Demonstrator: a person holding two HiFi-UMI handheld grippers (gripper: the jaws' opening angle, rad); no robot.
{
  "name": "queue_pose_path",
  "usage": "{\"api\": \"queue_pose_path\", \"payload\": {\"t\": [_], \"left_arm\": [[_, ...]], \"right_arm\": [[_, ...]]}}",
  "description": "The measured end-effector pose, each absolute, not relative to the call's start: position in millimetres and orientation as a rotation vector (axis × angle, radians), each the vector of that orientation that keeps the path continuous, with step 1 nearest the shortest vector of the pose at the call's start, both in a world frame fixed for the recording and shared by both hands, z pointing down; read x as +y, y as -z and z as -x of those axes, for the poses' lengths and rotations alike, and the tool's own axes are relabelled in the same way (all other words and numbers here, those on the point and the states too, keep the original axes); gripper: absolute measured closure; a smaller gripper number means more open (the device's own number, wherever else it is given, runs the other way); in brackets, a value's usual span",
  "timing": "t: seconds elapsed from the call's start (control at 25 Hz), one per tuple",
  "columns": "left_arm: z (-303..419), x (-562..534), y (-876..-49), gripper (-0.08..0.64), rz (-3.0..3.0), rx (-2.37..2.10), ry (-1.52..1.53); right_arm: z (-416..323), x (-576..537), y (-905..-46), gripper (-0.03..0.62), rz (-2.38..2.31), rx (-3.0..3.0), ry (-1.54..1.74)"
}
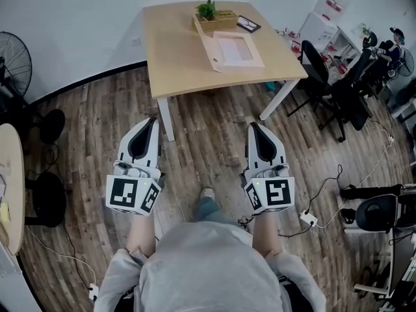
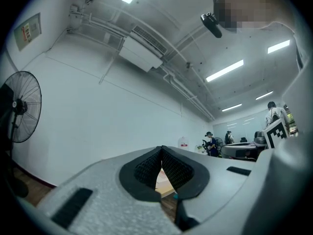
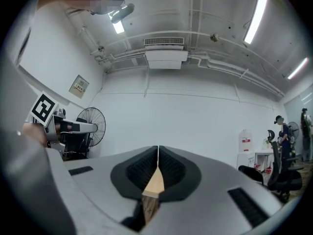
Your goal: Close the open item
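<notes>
A flat white case (image 1: 234, 49) lies open on the light wooden table (image 1: 182, 51) ahead of me, its lid spread toward the near edge. Both grippers hang over the wooden floor, well short of the table. My left gripper (image 1: 151, 123) is shut with nothing between its pads. My right gripper (image 1: 255, 129) is also shut and empty. In the left gripper view the left gripper (image 2: 161, 150) points up at a white wall, and a sliver of table (image 2: 164, 182) shows below its tips. The right gripper view shows the right gripper (image 3: 158, 150) the same way.
A plant in a wooden box (image 1: 214, 18) and a small black item (image 1: 248, 24) sit at the table's far side. Black office chairs (image 1: 338, 86) stand to the right, a fan (image 1: 13, 64) and a round table (image 1: 13, 181) to the left. Cables and a power strip (image 1: 307, 220) lie on the floor.
</notes>
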State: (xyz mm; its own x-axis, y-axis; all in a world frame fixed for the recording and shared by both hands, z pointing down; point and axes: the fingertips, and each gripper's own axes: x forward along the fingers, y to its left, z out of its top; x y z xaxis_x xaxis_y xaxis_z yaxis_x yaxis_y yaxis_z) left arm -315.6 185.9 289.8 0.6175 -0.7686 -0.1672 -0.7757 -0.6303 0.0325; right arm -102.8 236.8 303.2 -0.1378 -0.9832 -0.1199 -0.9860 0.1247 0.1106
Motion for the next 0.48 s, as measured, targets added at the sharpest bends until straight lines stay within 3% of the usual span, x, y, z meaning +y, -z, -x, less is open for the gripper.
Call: {"api": "queue_pose_path", "payload": {"t": [0.48], "left_arm": [[233.3, 81.4, -267.8, 0.551, 2.715, 1.374, -0.306]], "right_arm": [[22.2, 117.1, -284.4, 0.578, 1.969, 2.383, -0.29]]}}
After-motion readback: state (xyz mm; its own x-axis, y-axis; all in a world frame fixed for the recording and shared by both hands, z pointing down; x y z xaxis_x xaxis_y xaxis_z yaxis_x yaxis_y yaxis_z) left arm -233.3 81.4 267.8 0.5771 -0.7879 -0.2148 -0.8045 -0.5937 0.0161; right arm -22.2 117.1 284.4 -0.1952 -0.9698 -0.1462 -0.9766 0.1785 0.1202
